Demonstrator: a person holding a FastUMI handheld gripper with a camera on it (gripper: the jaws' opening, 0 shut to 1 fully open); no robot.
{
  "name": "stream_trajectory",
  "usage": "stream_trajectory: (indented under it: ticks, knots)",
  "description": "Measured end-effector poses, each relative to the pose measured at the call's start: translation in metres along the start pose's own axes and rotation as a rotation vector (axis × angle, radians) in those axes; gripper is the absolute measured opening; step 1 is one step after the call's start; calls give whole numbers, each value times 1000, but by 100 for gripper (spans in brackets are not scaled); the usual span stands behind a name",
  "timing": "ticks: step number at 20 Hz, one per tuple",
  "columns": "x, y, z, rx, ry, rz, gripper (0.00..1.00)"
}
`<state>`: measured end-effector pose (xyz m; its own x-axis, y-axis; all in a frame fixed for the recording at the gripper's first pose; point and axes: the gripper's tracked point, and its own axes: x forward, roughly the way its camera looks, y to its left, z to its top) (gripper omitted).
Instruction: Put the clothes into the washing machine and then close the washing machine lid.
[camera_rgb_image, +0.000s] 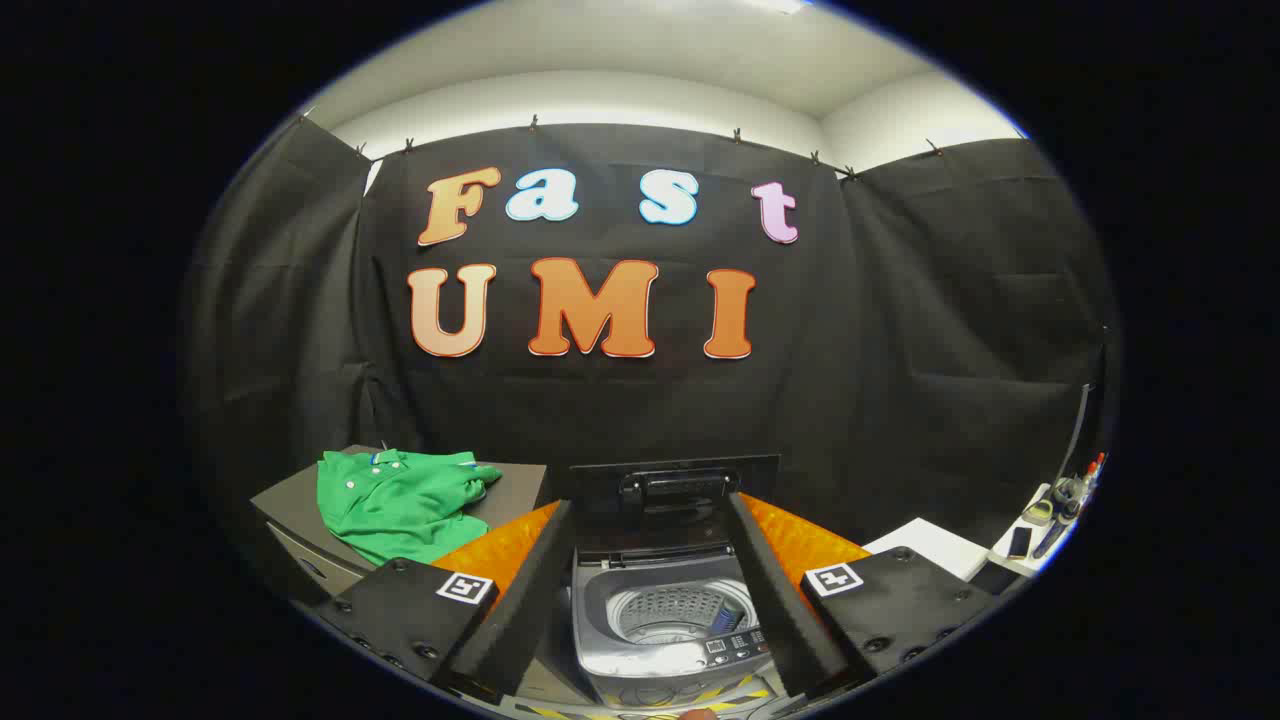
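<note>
Spread wide and gripping nothing, the claw (655, 610) hung above the washing machine (660, 640), its two fingers framing the open drum.

Off to the left, beyond the left finger (520, 590), the green polo shirt (405, 500) lay crumpled on the top of a dark cabinet (300, 545). It covered most of that top and drooped over the front edge, one sleeve reaching toward the right edge nearest the machine. Nothing was touching it, so by my reading the task had not yet begun.

Between the fingers stood the washing machine, its lid (672, 490) raised upright at the back. The perforated drum (668, 612) looked empty of clothes; a small dark bluish thing sat at its right rim, too unclear to name. The control panel (735, 645) ran along the front right edge.

To the right, a white table (925, 545) carried small odds and ends at its far corner.

Risks, as I judged them: a pinch on a single loose fold could let the shirt trail and snag on the cabinet's edge or the machine's rim, leaving a sleeve draped outside so that the lid closed on cloth. Swinging across, a finger could also knock the upright lid down early.
</note>
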<state>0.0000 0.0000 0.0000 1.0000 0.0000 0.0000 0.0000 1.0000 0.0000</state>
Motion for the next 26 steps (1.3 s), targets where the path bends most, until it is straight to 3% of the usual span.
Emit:
stream_trajectory:
  ticks: [7, 19, 23, 26]
  knots:
    - [-24, -11, 34, 39, -23, -14, 97]
    - [-35, -12, 55, 105, -30, -31, 97]
    - [-33, 1, 58, 86, -23, -31, 98]
    - [-26, 30, 61, 100, -19, 17, 98]
